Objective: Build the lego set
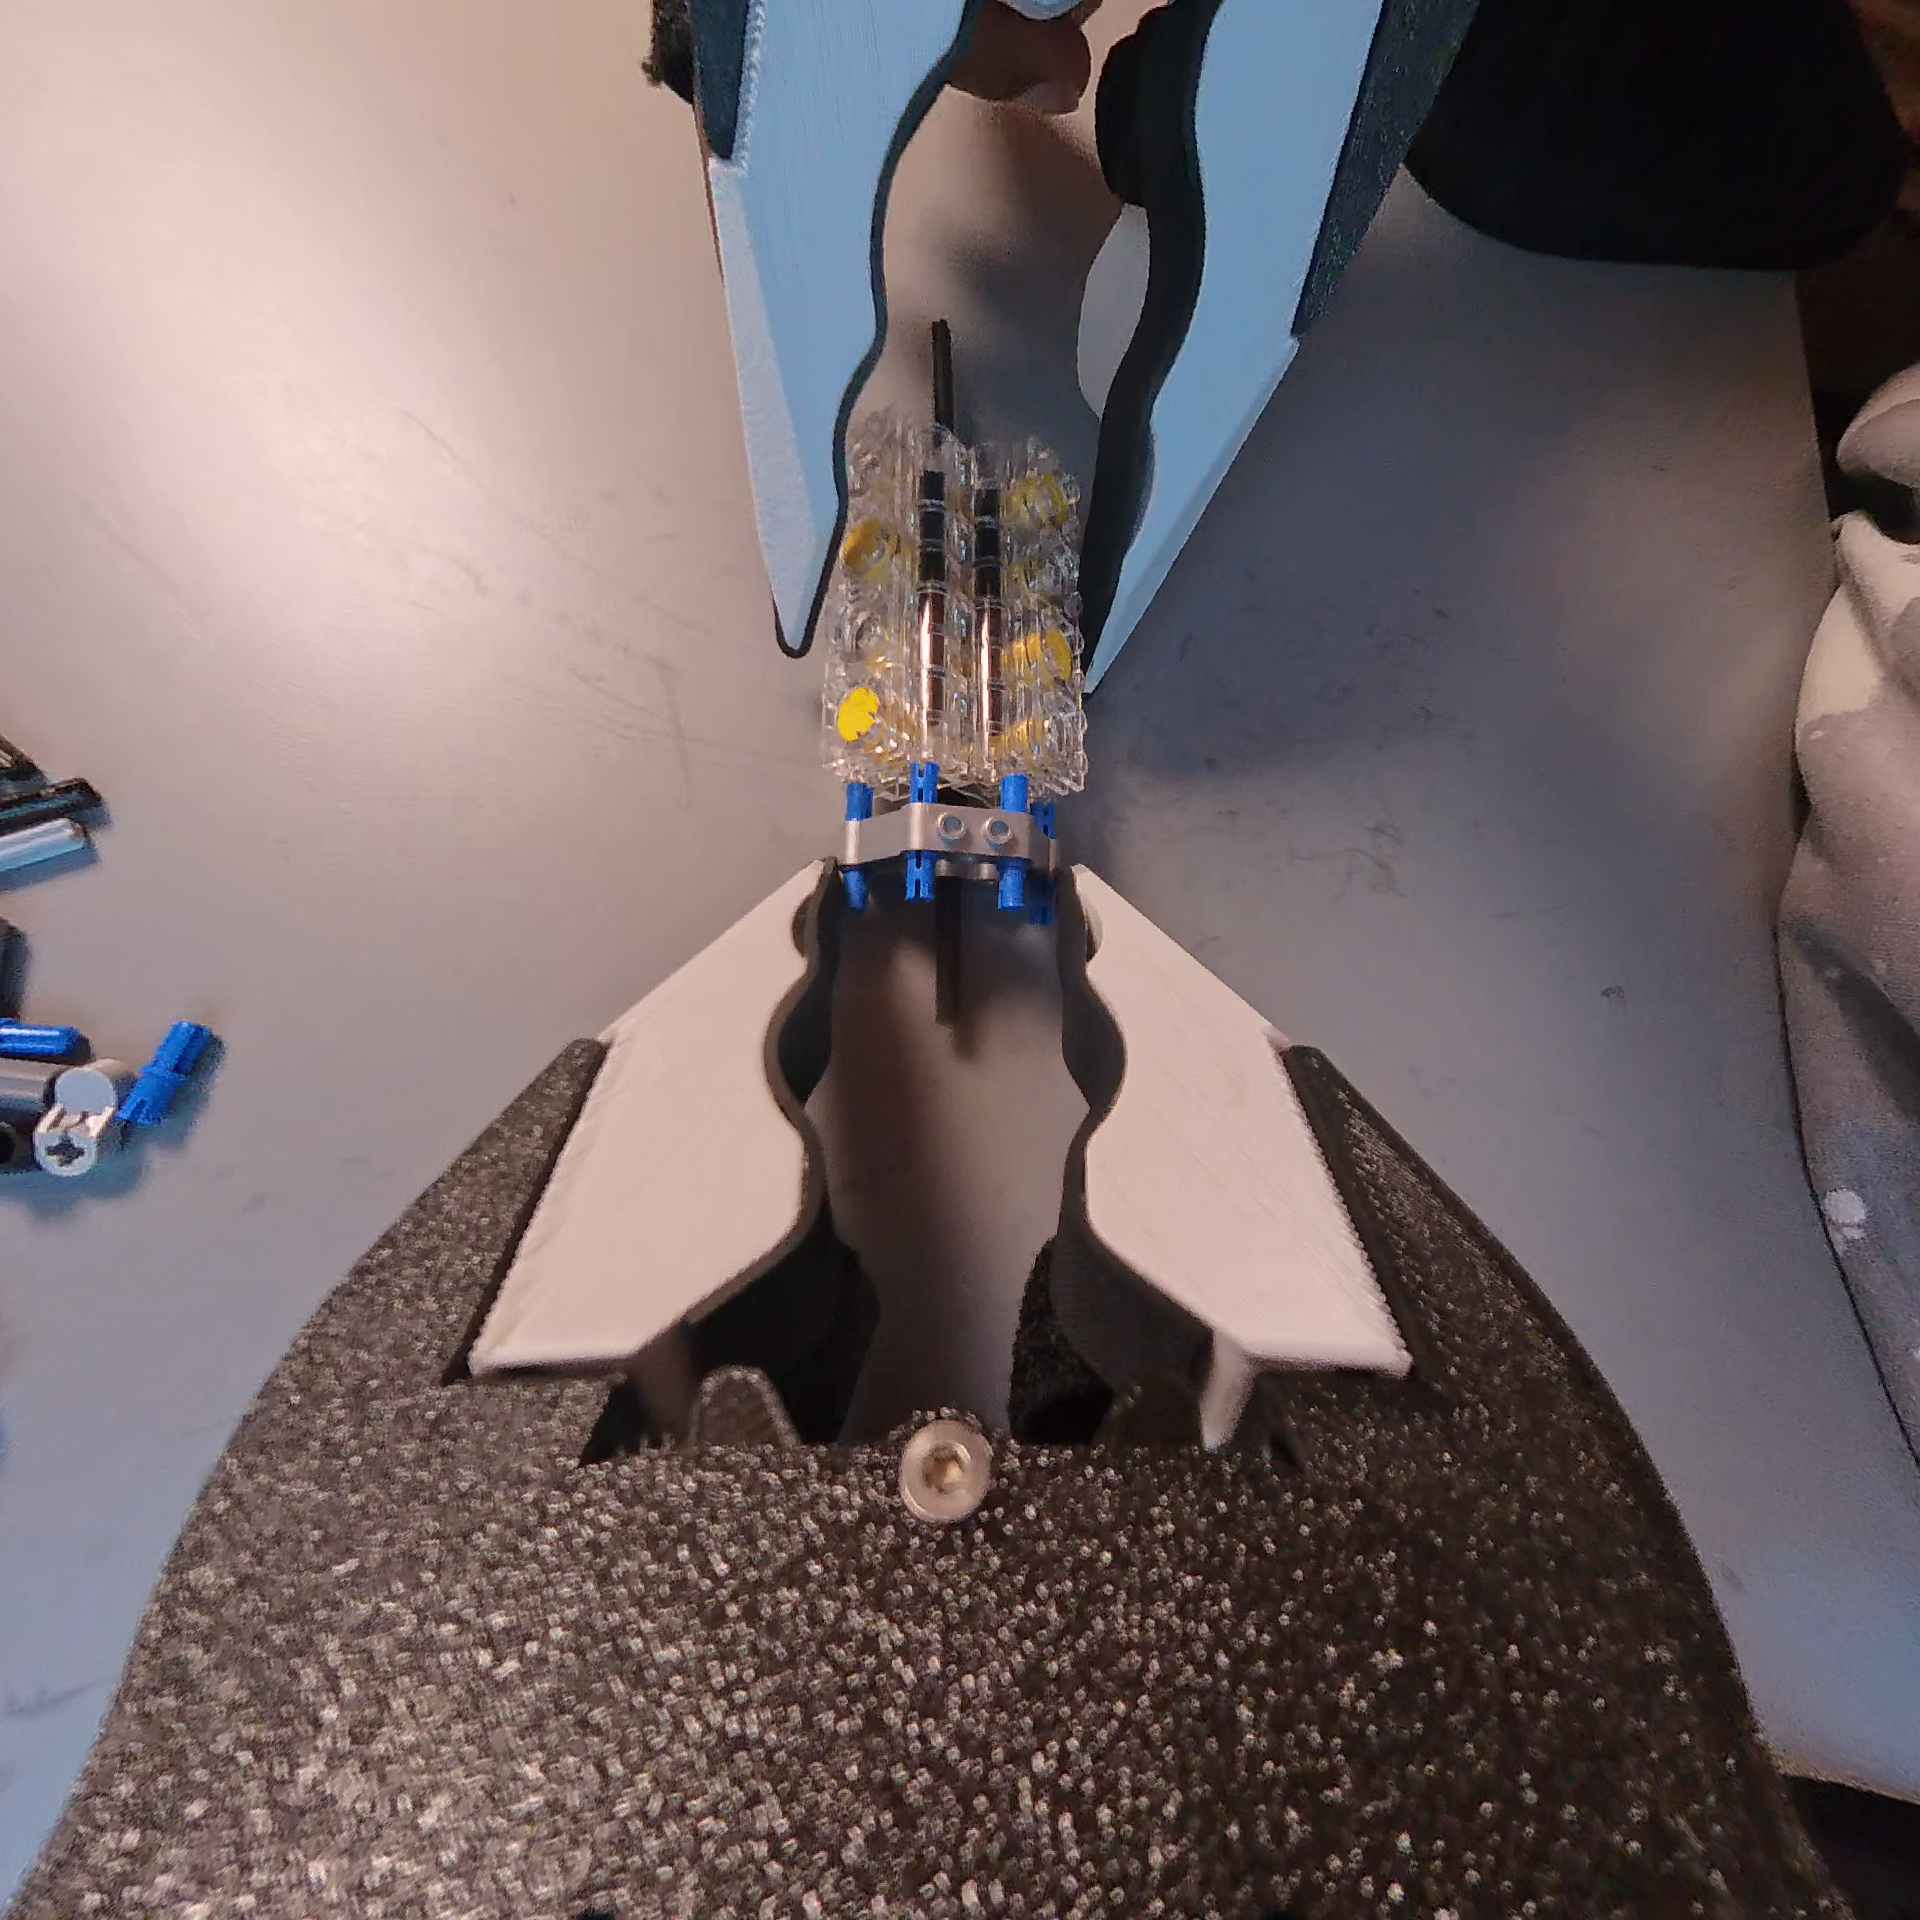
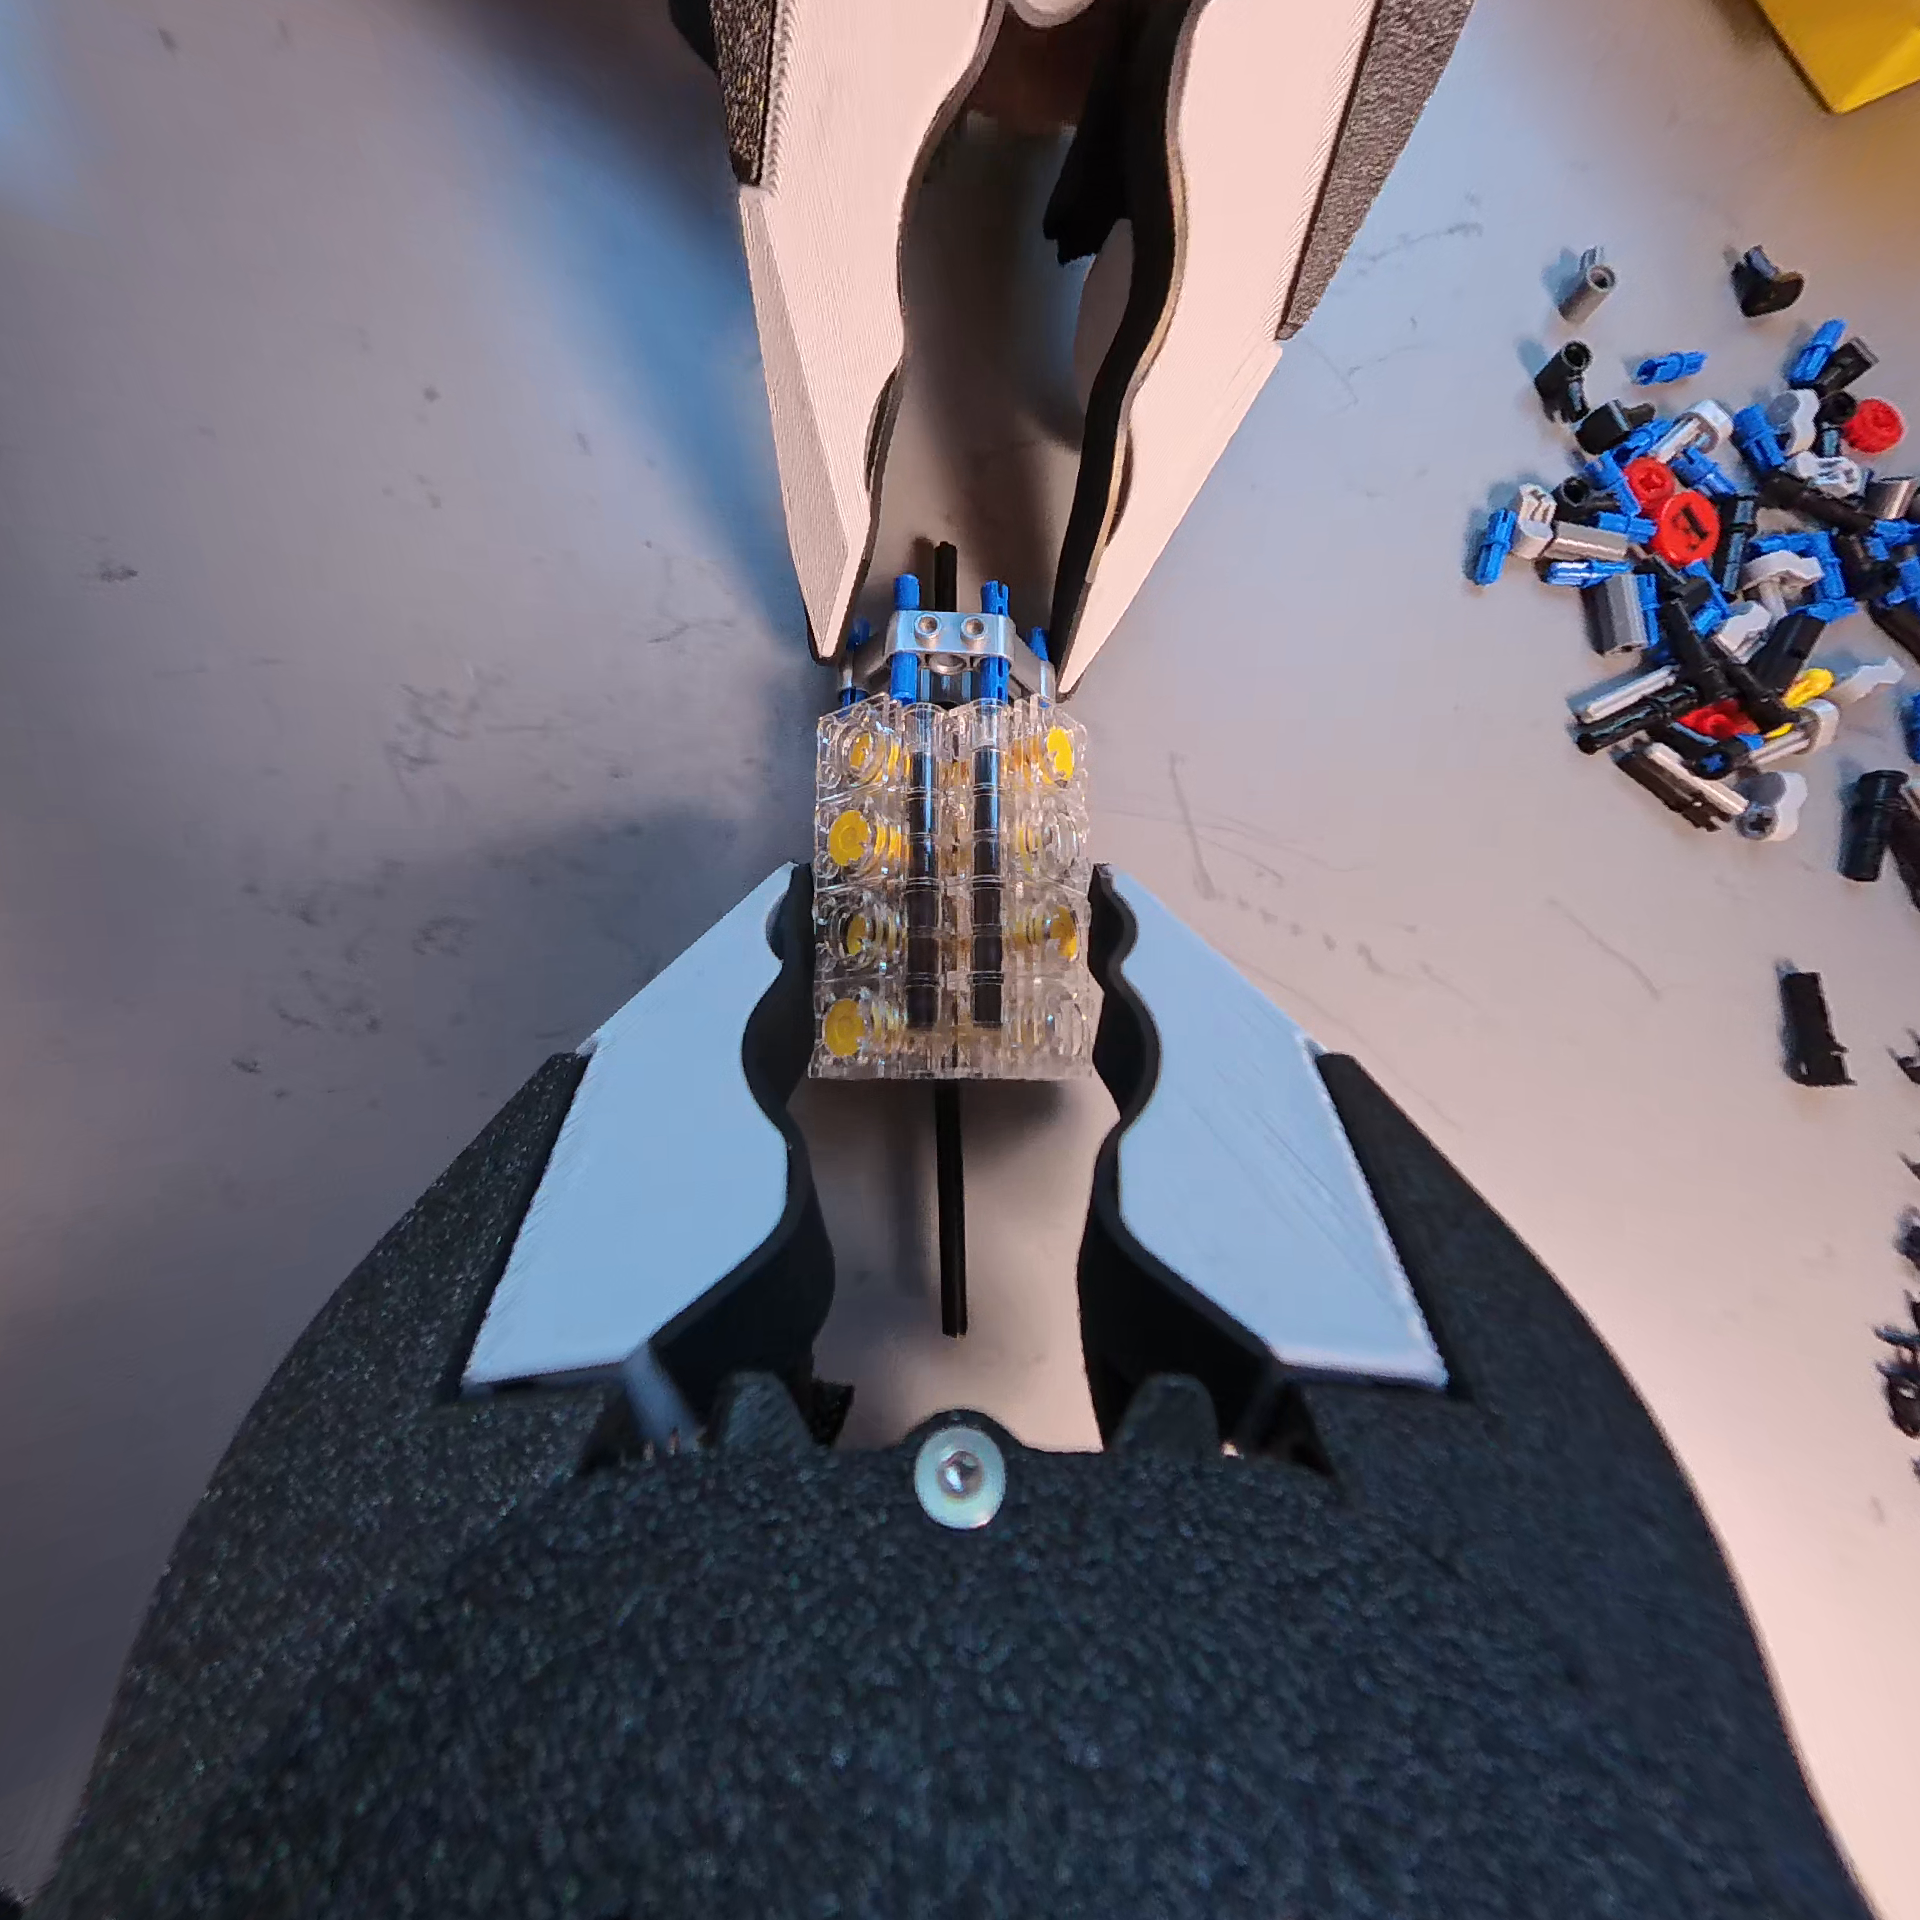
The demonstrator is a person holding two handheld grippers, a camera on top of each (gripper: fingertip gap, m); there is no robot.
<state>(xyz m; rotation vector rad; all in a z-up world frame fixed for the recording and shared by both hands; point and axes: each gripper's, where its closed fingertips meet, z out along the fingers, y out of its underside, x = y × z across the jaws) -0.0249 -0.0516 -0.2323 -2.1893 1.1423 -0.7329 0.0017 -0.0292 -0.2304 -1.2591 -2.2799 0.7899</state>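
Note:
A clear brick block [image 1: 951,623] with yellow round studs and two black axles is joined at one end to a grey connector [image 1: 956,834] carrying blue pins. A thin black axle [image 1: 948,966] runs through both. My left gripper [image 1: 951,883] is shut on the grey connector. My right gripper [image 1: 940,665] comes from the far side and is shut on the clear block. In the right wrist view my right gripper [image 2: 948,904] clamps the clear block's [image 2: 951,894] sides, and my left gripper [image 2: 948,655] holds the grey connector [image 2: 945,636] beyond it.
A pile of loose blue, black, grey and red pieces [image 2: 1714,582] lies on the pale table [image 2: 364,520] at right, near a yellow box corner [image 2: 1860,52]. More loose pieces [image 1: 83,1091] lie at left, a pale cloth [image 1: 1849,831] at right, a dark sleeve [image 1: 1610,135] beyond. The gap from one gripper's tips to the other's is roughly 4 cm.

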